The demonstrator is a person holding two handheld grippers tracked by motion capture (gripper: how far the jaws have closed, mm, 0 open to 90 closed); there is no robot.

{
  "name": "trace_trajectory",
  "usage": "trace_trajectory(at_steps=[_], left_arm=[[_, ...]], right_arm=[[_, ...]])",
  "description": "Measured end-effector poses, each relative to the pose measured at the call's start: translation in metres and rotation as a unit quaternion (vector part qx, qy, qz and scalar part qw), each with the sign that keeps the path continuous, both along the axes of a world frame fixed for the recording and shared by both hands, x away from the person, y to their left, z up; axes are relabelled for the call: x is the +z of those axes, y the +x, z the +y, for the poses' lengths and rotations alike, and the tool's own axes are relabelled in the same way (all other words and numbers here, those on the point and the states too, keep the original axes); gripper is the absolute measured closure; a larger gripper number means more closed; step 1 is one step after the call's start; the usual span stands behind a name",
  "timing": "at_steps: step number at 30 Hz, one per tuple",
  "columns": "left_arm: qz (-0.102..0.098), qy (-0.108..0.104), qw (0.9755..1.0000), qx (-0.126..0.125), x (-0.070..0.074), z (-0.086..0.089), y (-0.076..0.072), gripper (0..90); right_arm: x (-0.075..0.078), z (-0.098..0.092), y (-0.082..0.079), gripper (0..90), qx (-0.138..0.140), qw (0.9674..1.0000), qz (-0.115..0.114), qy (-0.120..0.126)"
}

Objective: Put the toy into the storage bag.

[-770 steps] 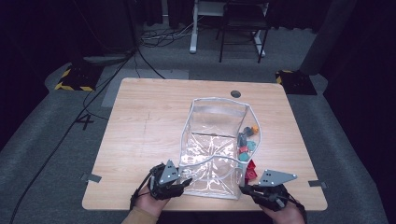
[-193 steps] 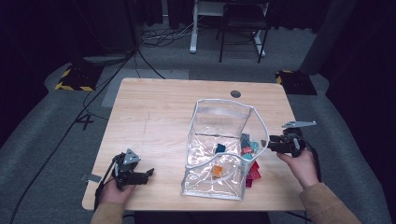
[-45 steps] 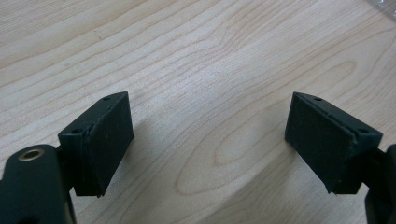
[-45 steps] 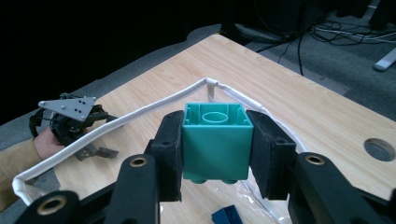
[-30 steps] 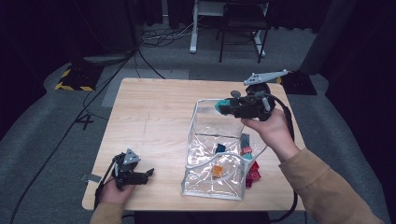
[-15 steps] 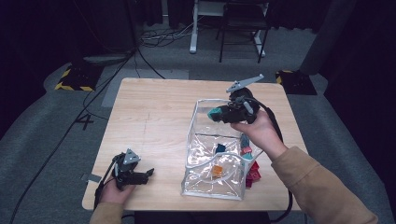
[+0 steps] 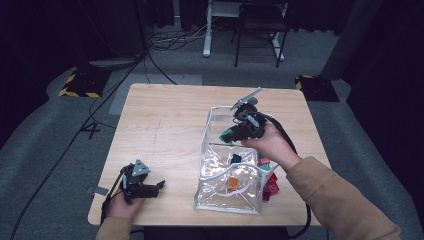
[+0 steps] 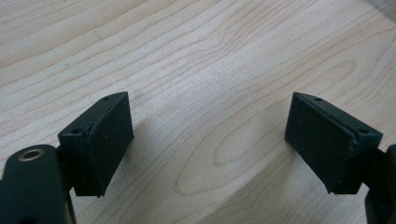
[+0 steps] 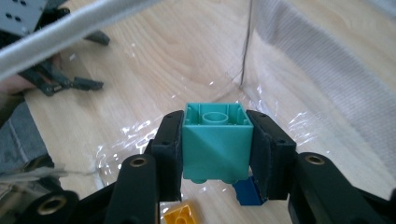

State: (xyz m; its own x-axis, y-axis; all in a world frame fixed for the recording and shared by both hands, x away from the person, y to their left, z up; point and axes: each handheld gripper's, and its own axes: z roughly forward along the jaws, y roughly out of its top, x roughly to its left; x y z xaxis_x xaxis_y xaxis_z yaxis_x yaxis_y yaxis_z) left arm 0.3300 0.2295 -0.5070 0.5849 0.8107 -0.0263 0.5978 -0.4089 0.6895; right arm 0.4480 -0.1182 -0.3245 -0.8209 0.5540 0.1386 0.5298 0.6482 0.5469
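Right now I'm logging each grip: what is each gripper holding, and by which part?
The right gripper holds a teal building block by its two opposite side faces, over the clear bag. The left gripper holds nothing; its fingers stand open above the table.

Black chair (image 7: pixel 260 22) beyond wooden table (image 7: pixel 170 120)

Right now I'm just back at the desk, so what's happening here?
A person is filling a clear plastic bag with toy blocks. The right tool grips a teal block over the bag's open mouth, above blue and orange blocks inside. The left tool rests open on the table.
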Motion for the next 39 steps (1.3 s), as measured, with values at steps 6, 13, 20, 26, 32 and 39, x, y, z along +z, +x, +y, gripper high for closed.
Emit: trace_trajectory(at_steps=[6, 13, 20, 26, 32, 39], left_arm=[[0.000, 0.000, 1.0000, 0.000, 0.000, 0.000, 0.000, 15.6], [0.000, 0.000, 1.0000, 0.000, 0.000, 0.000, 0.000, 15.6], [0.000, 0.000, 1.0000, -0.001, 0.000, 0.000, 0.000, 15.5], [0.000, 0.000, 1.0000, -0.001, 0.000, 0.000, 0.000, 15.5], [0.000, -0.001, 1.0000, 0.000, 0.000, 0.000, 0.000, 15.5], [0.000, -0.001, 1.0000, -0.002, 0.000, 0.000, 0.000, 15.4]], right_arm=[[-0.007, 0.002, 0.001, 58.5, 0.010, 0.9995, 0.024, -0.017], [-0.002, -0.002, -0.001, 46.7, 0.003, 0.9992, 0.036, 0.018], [0.029, -0.020, -0.011, 45.7, -0.004, 0.9979, -0.012, 0.064], [0.046, -0.038, -0.019, 45.7, -0.016, 0.9952, -0.050, 0.083], [0.059, -0.062, -0.023, 45.6, -0.041, 0.9902, -0.083, 0.104], [0.067, -0.091, -0.024, 45.5, -0.073, 0.9849, -0.104, 0.118]])
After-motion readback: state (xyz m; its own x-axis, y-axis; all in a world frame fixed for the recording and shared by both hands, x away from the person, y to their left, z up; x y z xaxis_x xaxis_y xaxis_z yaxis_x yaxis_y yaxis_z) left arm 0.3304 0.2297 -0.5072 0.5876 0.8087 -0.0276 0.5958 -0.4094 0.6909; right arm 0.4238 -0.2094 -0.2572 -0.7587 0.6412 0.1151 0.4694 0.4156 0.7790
